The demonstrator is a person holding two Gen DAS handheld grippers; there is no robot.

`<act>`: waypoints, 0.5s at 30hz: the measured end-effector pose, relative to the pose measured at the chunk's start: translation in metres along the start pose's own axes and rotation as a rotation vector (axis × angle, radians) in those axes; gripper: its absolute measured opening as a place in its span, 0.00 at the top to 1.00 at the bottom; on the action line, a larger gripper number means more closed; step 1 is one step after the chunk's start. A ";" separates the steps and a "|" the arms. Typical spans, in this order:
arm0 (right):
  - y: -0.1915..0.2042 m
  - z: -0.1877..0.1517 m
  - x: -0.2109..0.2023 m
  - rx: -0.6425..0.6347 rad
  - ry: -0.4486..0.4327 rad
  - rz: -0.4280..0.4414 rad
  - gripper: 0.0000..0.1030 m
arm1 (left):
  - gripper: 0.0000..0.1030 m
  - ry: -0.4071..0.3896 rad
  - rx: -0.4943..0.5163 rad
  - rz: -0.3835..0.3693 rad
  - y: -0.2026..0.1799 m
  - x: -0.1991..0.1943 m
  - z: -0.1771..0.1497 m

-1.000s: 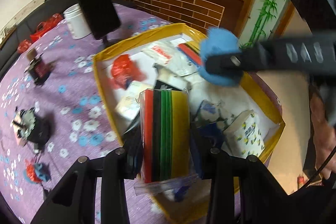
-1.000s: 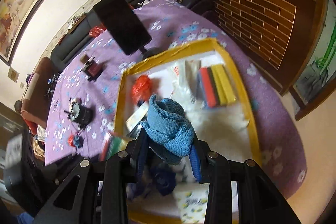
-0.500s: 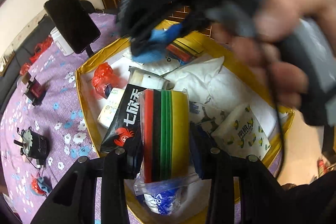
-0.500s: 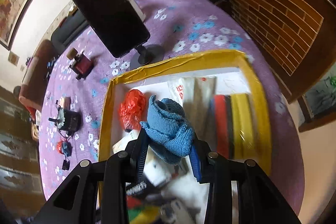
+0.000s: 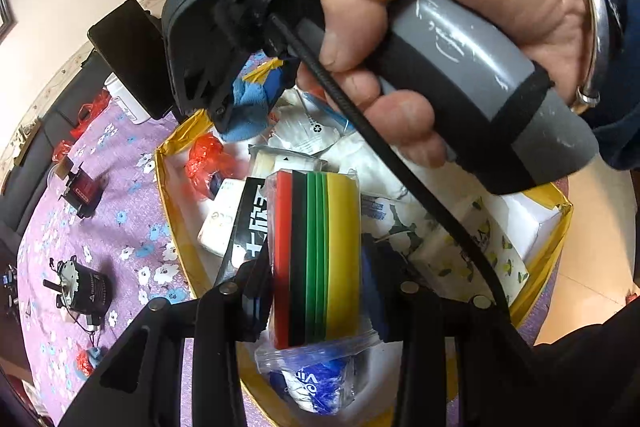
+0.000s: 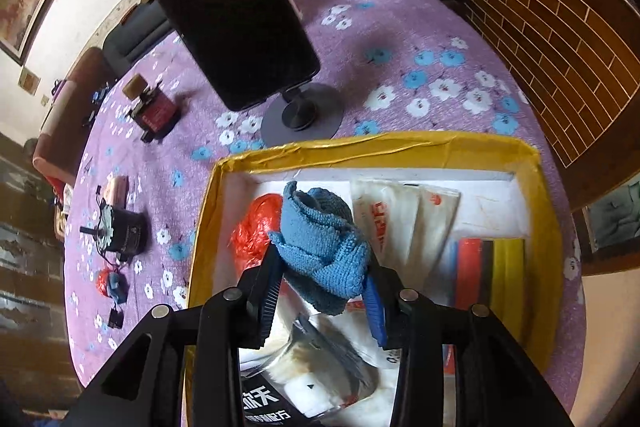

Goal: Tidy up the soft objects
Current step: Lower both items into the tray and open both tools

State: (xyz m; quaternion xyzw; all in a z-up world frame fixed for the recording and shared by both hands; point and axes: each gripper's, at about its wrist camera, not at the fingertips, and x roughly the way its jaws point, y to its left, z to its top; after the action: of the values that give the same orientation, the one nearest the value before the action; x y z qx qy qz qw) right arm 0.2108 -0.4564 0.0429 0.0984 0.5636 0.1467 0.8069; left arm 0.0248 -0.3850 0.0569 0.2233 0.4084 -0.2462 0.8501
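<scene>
The right gripper [image 6: 324,291], jaws easing apart, has a blue cloth [image 6: 320,247] between them above the yellow box [image 6: 360,149] on the purple worktop [image 6: 400,27], while the left gripper [image 5: 316,283] clamps a striped pack [image 5: 316,259] over that box.

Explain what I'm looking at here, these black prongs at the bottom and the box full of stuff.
No robot: a person holds a hand-gripped tool in each hand, each carrying a fisheye camera looking along its jaws. The left gripper, seen by its own camera, clamps a striped pack. That view also shows the right hand gripping the other tool. The right gripper, in its own view, holds a blue cloth; its jaws are opening. Both hover over a yellow box of packets, on a purple tablecloth beside a phone on a stand.
</scene>
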 end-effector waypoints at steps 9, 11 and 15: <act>-0.003 -0.005 -0.012 0.022 -0.024 0.011 0.53 | 0.59 0.002 0.021 -0.014 -0.004 0.000 0.002; -0.005 -0.008 -0.015 0.030 -0.029 0.014 0.53 | 0.54 -0.004 0.025 -0.015 -0.006 -0.001 0.003; -0.006 -0.017 -0.033 0.043 -0.059 0.023 0.53 | 0.44 -0.016 0.026 -0.022 -0.007 -0.004 0.003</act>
State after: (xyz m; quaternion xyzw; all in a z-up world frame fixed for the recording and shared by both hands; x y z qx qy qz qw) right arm 0.1846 -0.4735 0.0639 0.1264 0.5414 0.1408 0.8192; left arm 0.0205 -0.3910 0.0611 0.2278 0.4007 -0.2628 0.8476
